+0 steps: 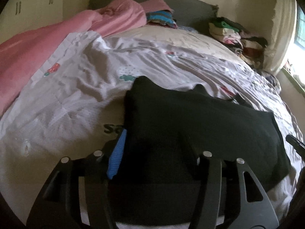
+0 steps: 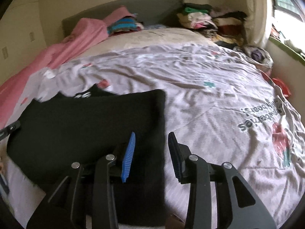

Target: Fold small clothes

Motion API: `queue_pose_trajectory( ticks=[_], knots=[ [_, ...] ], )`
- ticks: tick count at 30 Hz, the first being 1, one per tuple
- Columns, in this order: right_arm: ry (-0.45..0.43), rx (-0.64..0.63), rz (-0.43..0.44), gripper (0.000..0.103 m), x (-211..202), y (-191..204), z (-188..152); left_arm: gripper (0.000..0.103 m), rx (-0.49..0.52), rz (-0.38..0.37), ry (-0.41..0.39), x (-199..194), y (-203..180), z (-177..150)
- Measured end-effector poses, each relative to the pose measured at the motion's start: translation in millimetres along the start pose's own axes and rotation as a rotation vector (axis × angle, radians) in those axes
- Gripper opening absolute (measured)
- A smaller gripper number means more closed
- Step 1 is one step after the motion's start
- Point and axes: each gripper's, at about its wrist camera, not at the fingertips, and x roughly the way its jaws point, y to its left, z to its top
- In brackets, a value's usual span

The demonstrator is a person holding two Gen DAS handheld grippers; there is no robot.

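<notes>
A black garment (image 1: 200,118) lies spread flat on the printed white quilt (image 1: 80,87) of a bed. In the left wrist view my left gripper (image 1: 152,135) is over the garment's near left part. Its blue pad (image 1: 117,152) stands at the cloth's left edge, and its other finger is lost against the dark cloth. The jaws stand apart and do not press on the cloth. In the right wrist view the garment (image 2: 85,124) lies to the left, and its right edge runs between the two blue pads (image 2: 129,152) of my right gripper (image 2: 152,133), which is open.
A pink blanket (image 1: 38,53) lies along the bed's left side. Piles of folded clothes (image 2: 200,17) sit at the far right by the grey headboard (image 2: 152,5), and a striped pile (image 1: 160,17) lies in the middle. On the right are a wall and a window (image 2: 286,5).
</notes>
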Motion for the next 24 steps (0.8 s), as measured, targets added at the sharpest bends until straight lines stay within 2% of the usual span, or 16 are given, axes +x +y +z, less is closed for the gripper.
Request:
queue_pose_trajectory(
  ticks=[10, 18, 24],
  knots=[
    [0.020, -0.075, 0.098, 0.041, -17, 32, -13, 0.054, 0.052, -0.049, 0.015, -23, -27, -20],
    [0.033, -0.116, 0.143, 0.049, -22, 49, -19, 0.060, 0.082, -0.054, 0.065, -21, -40, -38],
    [0.073, -0.118, 0.160, 0.049, -18, 50, -27, 0.066, 0.097, -0.041, 0.106, -18, -43, -48]
  ],
)
